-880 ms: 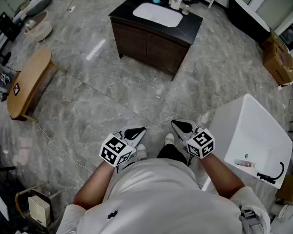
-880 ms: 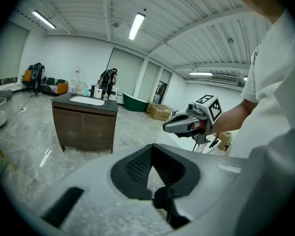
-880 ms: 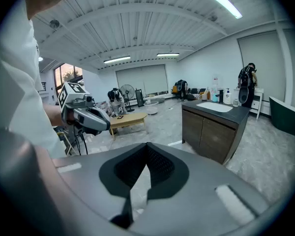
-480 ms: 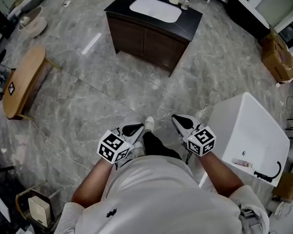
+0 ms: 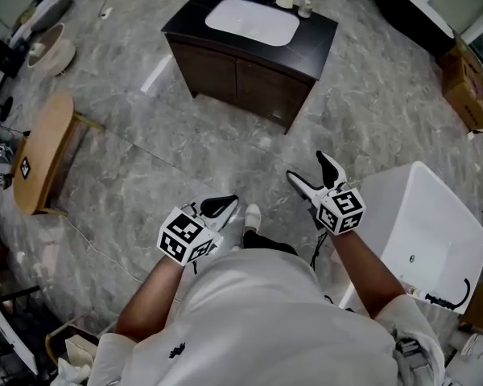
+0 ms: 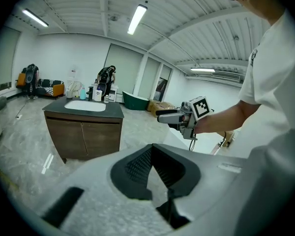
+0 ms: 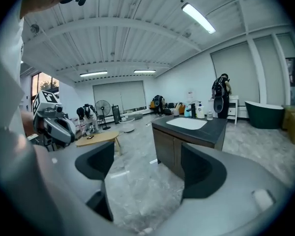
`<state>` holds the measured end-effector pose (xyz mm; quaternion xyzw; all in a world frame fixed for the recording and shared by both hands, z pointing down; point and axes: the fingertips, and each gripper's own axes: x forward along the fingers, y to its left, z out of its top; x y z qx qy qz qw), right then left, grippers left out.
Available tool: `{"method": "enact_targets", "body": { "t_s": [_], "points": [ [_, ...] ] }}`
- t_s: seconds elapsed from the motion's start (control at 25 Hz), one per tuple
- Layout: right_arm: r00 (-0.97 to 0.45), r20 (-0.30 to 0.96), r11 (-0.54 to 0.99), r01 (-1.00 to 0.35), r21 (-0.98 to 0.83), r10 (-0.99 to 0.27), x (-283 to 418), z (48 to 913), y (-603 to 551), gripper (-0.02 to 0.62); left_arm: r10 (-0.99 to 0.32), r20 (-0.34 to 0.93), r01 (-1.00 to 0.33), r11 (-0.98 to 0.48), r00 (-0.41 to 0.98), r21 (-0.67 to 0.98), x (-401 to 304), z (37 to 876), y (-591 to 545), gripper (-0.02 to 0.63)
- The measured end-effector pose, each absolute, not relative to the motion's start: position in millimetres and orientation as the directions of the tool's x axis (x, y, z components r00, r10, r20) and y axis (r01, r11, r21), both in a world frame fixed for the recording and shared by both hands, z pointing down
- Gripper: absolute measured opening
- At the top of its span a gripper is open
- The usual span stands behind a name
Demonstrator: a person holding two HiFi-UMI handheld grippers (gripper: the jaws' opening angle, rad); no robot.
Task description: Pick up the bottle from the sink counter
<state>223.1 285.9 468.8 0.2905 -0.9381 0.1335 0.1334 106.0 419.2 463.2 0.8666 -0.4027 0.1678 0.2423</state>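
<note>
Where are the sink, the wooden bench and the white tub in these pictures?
sink [image 5: 252, 21]: head view, middle of the white basin.
wooden bench [image 5: 42, 153]: head view, middle of its top.
white tub [image 5: 423, 223]: head view, bare inner wall.

The left forearm [image 5: 147, 300] and right forearm [image 5: 364, 273] reach forward from the lower middle of the head view. The left gripper [image 5: 218, 208], lower centre-left, tilts downward, and its jaws seem to meet at the tips with nothing between them. The right gripper [image 5: 311, 170], higher and right of centre, has its jaws wide apart and empty.
</note>
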Motion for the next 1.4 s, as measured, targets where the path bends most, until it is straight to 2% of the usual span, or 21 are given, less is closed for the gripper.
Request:
{"method": "enact_targets", "body": {
  "t_s": [0.24,0.76,1.4],
  "points": [
    [-0.773,0.328,0.766,-0.617,-0.182,-0.544,231.4,467.0,202.1,0.479,-0.608,0.499,-0.779,-0.562,0.618,0.280,108.3,455.5,351.8,0.006],
    [-0.740,0.358,0.727,-0.657,-0.201,-0.570,220.3,489.0,97.7,0.451,-0.567,0.487,-0.735,-0.615,0.664,0.287,97.5,455.3,236.2,0.006],
    [-0.549,0.413,0.556,-0.823,-0.117,-0.727,148.5,487.0,-49.4,0.426,-0.408,0.460,-0.565,-0.776,0.789,0.280,-18.2,447.4,62.0,0.006]
  ]
}}
